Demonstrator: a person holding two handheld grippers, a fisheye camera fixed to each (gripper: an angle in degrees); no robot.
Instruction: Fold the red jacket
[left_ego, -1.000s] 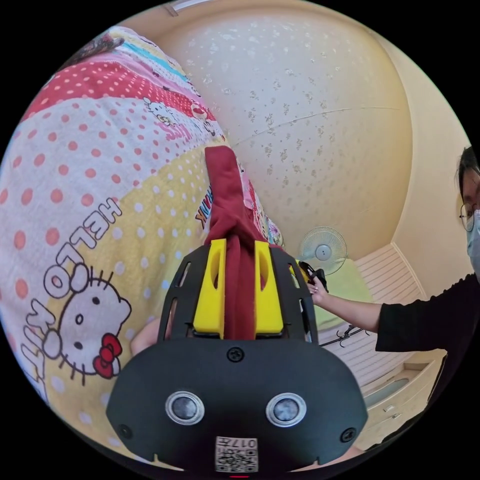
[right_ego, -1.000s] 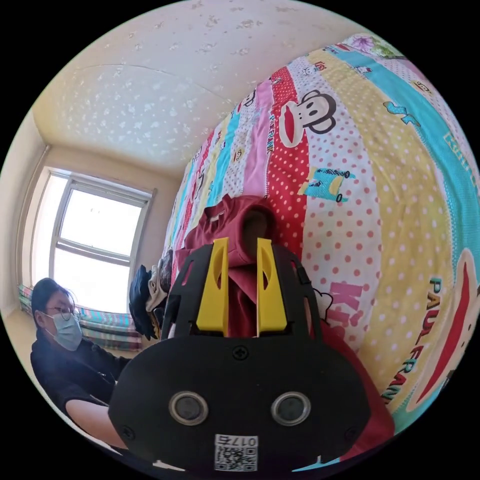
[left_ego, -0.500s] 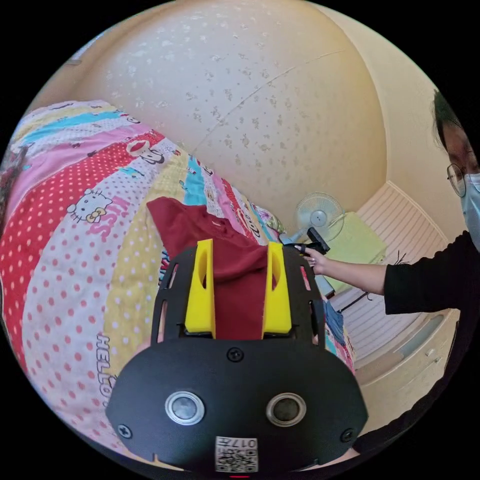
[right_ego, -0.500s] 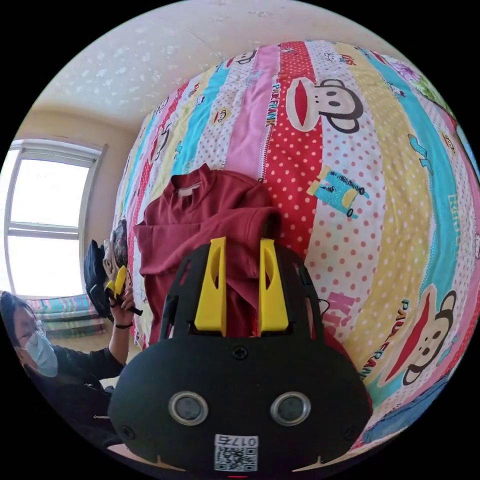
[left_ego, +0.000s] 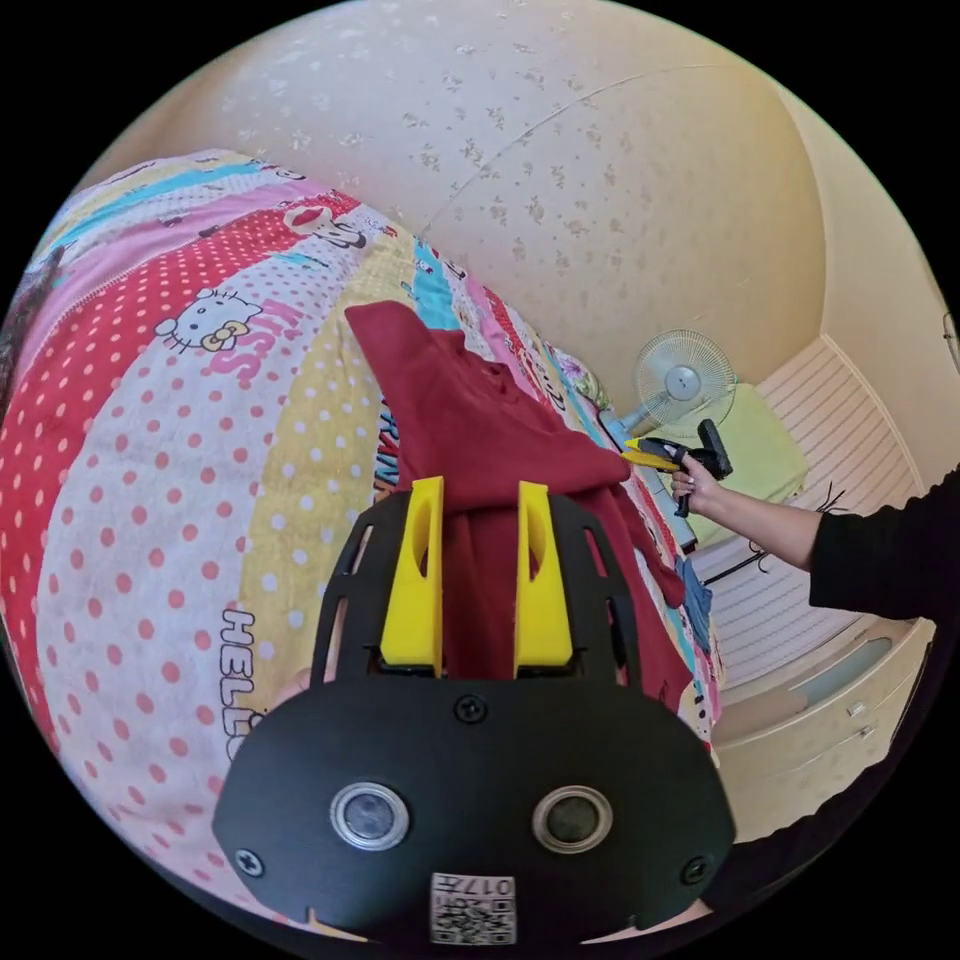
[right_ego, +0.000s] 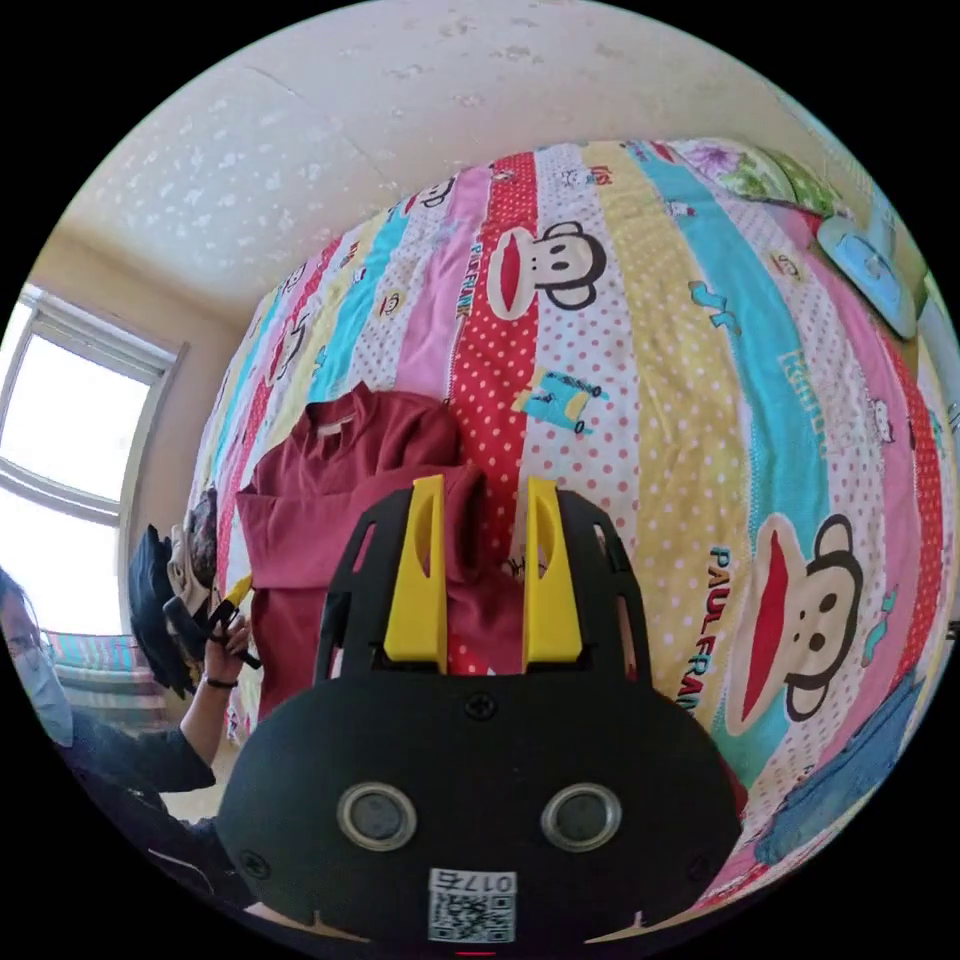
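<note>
Left hand-held gripper (left_ego: 479, 490) has its two yellow jaws a small way apart with a bunched fold of the red jacket (left_ego: 480, 430) pinched between them; both jaws press on the cloth. In the right gripper view this same tool shows small at the far edge of the bed, held in a hand (right_ego: 222, 640).

Right hand-held gripper (right_ego: 484, 487) has its jaws standing wider apart. Red cloth lies against the inner face of one jaw, while the bedcover shows in the gap beside the other jaw, so it has no grip on the jacket. In the left gripper view it shows at the far side of the jacket, held in a hand (left_ego: 697, 487), its yellow tips touching or just beside the jacket's edge.

One red jacket (right_ego: 340, 500) lies spread on the bed, collar up towards the far side, one part folded over the body. The bedcover (right_ego: 640, 400) is striped in pink, red, yellow and blue with dots and cartoon figures. A dark bundle of other things (right_ego: 160, 600) sits at the bed's edge near the window (right_ego: 60, 440). One white fan (left_ego: 684, 380) stands by the cream papered wall (left_ego: 600, 180). One person in a dark sleeve (left_ego: 880, 560) holds both tools.
</note>
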